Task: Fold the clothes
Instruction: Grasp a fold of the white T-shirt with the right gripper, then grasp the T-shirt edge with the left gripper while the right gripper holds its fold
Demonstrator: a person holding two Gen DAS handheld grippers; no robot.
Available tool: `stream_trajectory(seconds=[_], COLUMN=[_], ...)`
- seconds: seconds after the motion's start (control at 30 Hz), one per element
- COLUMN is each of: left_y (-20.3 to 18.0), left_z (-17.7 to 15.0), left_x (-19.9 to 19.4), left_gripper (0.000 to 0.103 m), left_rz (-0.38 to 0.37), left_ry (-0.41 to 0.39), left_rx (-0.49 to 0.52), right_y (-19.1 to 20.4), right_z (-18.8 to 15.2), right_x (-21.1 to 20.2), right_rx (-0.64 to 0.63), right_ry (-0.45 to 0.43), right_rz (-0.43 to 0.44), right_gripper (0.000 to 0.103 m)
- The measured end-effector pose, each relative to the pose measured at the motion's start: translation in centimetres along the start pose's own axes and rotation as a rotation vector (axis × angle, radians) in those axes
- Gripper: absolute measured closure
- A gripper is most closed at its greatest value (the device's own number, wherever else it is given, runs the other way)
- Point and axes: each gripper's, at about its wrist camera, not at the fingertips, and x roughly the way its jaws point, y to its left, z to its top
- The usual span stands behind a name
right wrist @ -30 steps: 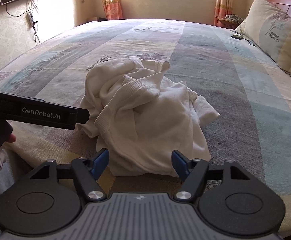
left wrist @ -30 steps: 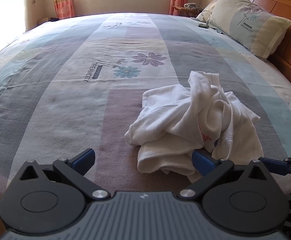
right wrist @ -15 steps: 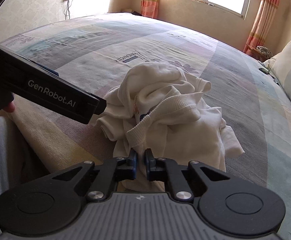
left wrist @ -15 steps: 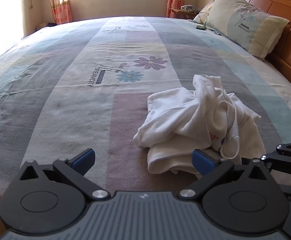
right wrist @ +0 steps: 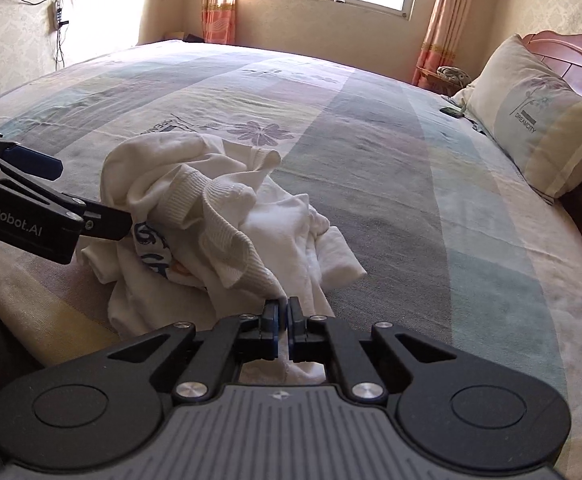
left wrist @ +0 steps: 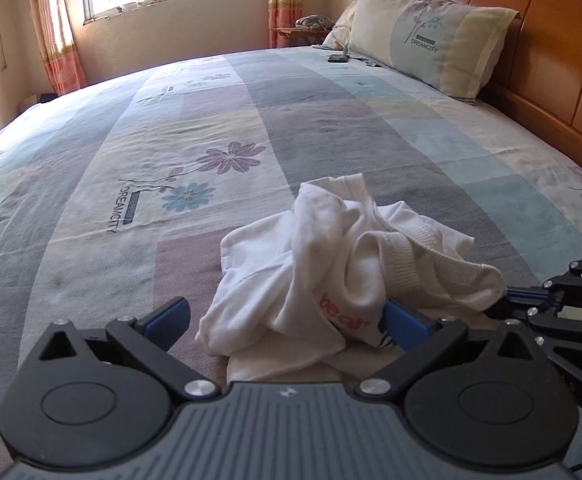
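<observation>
The right gripper (right wrist: 283, 312) has just snapped together and now pinches a ribbed edge of the white top (right wrist: 219, 224), low in the middle of its view. A second ago that edge lay loose between wide fingers. So the top can likely be lifted and spread next. The left gripper (left wrist: 287, 320) stays spread wide, with cloth between its blue pads. The soft, crumpled top sits bunched on the flat, flowery bed (left wrist: 171, 152).

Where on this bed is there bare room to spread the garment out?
Free: the bedspread between the white garment and the window side, plus the stretch toward the pillow. Crowded: the near edge, where both grippers work at the garment.
</observation>
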Motion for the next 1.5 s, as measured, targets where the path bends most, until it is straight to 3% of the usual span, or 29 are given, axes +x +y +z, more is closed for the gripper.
stream_trajectory(seconds=[0.23,0.33,0.43,0.63,0.9,1.1,1.17,1.23,1.27,1.33,1.5], left_y=[-0.1,0.2,0.5,0.7,3.7,5.5,5.6,5.7,5.8,5.2,3.0], left_z=[-0.1,-0.8,-1.3,-0.9,-0.2,0.8,1.0,0.8,0.7,0.6,0.6], left_x=[2.3,2.9,4.3,4.2,0.0,0.6,0.8,0.9,1.0,1.1,1.0], left_gripper=[0.001,0.001,0.001,0.001,0.001,0.003,0.011,0.03,0.035,0.057,0.088], left_rz=[-0.08,-0.167,-0.247,-0.234,-0.216,-0.153,-0.12,-0.098,-0.109,-0.144,-0.17], left_ry=[-0.007,-0.041,-0.019,0.019,-0.031,-0.036,-0.04,-0.033,-0.025,-0.013,-0.016], left_rx=[0.079,0.109,0.109,0.14,0.135,0.103,0.104,0.103,0.098,0.115,0.207], right_y=[0.4,0.5,0.3,0.0,0.0,0.8,1.0,1.0,1.0,0.9,1.3], right_z=[-0.9,-1.2,-1.4,-1.7,-2.3,-2.6,-2.7,-2.7,-2.7,-2.7,-2.5], right_x=[0.4,0.6,0.9,0.8,-0.2,-0.3,-0.5,-0.6,-0.6,-0.7,-0.5], right_rx=[0.01,0.015,0.036,0.065,0.032,0.013,0.006,-0.001,-0.002,-0.002,-0.018], right_ry=[0.017,0.023,0.022,0.004,-0.044,-0.042,-0.042,-0.041,-0.041,-0.041,-0.056], right_rz=[0.02,0.026,0.043,0.088,0.13,0.141,0.133,0.121,0.115,0.113,0.116], right_gripper=[0.095,0.092,0.091,0.086,0.055,0.055,0.055,0.055,0.055,0.056,0.06])
